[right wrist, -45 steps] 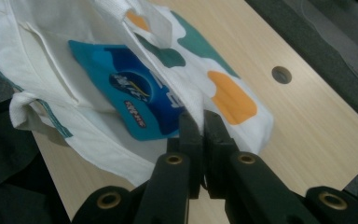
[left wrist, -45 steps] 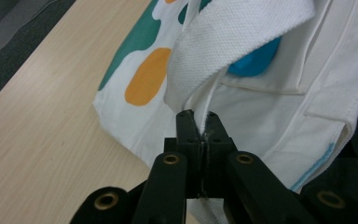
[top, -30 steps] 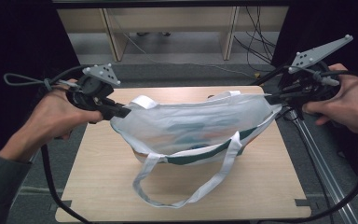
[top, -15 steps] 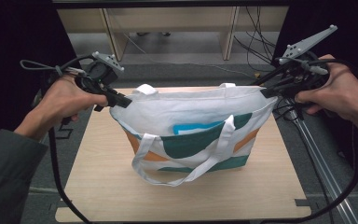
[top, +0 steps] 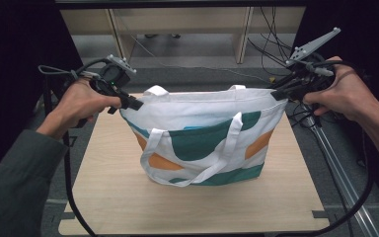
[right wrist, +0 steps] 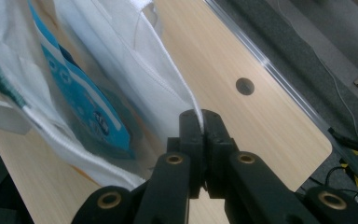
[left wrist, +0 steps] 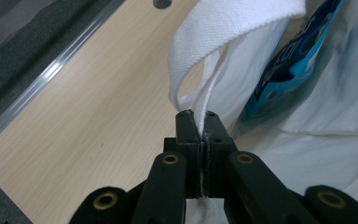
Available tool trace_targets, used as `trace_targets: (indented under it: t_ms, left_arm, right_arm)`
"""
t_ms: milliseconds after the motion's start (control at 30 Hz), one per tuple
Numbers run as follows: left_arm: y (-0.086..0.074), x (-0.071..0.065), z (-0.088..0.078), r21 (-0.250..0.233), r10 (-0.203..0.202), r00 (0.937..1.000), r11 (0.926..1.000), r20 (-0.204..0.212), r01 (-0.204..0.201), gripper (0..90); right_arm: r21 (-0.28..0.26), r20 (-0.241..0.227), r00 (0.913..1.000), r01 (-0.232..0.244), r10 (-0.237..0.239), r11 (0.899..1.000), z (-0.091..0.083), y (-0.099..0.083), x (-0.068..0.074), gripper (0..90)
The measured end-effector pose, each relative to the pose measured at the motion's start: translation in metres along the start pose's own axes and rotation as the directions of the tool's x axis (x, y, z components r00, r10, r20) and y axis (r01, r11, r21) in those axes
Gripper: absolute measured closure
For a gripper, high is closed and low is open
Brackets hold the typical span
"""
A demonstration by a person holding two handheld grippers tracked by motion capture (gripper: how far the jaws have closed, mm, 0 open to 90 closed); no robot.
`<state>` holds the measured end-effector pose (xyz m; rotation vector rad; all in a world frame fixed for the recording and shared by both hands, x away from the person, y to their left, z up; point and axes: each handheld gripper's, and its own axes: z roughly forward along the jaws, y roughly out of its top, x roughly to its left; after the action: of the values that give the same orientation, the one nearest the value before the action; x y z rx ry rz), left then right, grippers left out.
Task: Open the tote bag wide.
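A: Where's the bag (top: 205, 140) now?

B: Standing on the table (top: 113, 197), about the middle, mouth stretched wide between my two tools. The left gripper (top: 134, 104) is clenched on the left corner of the rim; in the left gripper view the jaws are pressed together with white cloth pinched between them. The right gripper (top: 277, 93) bites the right corner the same way.

A: How does it feel to you?

B: Soft and light, I'd judge. It's woven canvas, white with green and orange patches, and it has no stiffness of its own; I expect it would slump if I let go. The weave looks coarse enough that it shouldn't slip out of the pads.

A: Anything inside?

B: A blue packet (right wrist: 91, 112), glossy like plastic film, lying against the inner wall. It looks thin, so I doubt it adds much weight.

A: And the handles?

B: Flat webbing straps. The near handle (top: 197, 158) hangs down the front in a loop; the far handle (top: 156, 91) pokes up behind the rim. I'd hold by the hemmed rim corners as I do, since the doubled seam gives the jaws something thick to bite.

A: The table?

B: Pale wood grain, smooth, with a round hole (right wrist: 244, 86) near the edge.
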<state>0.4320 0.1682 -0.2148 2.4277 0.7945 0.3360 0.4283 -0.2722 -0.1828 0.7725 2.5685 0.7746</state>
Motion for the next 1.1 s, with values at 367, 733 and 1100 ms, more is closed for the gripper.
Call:
trace_targets:
  t_ms: [367, 733, 1100]
  left_arm:
    - [-0.026, 0.0, 0.059, 0.058, -0.017, 0.9992, 0.9982, 0.037, 0.015, 87.1]
    - [-0.03, -0.01, 0.086, 0.06, 0.004, 0.9981, 0.9982, 0.061, -0.008, 86.7]
    - [-0.041, -0.014, 0.13, 0.122, 0.01, 0.9928, 0.9922, 0.119, -0.025, 86.6]
  right_arm:
    - [0.077, -0.038, 0.9992, -0.005, 0.008, 0.997, 0.037, -0.017, 0.004, 89.1]
    - [0.12, -0.043, 0.9987, -0.022, 0.027, 0.992, 0.061, -0.045, 0.003, 89.1]
    - [0.135, -0.053, 0.9971, -0.048, 0.055, 0.99, 0.081, -0.074, 0.001, 89.0]
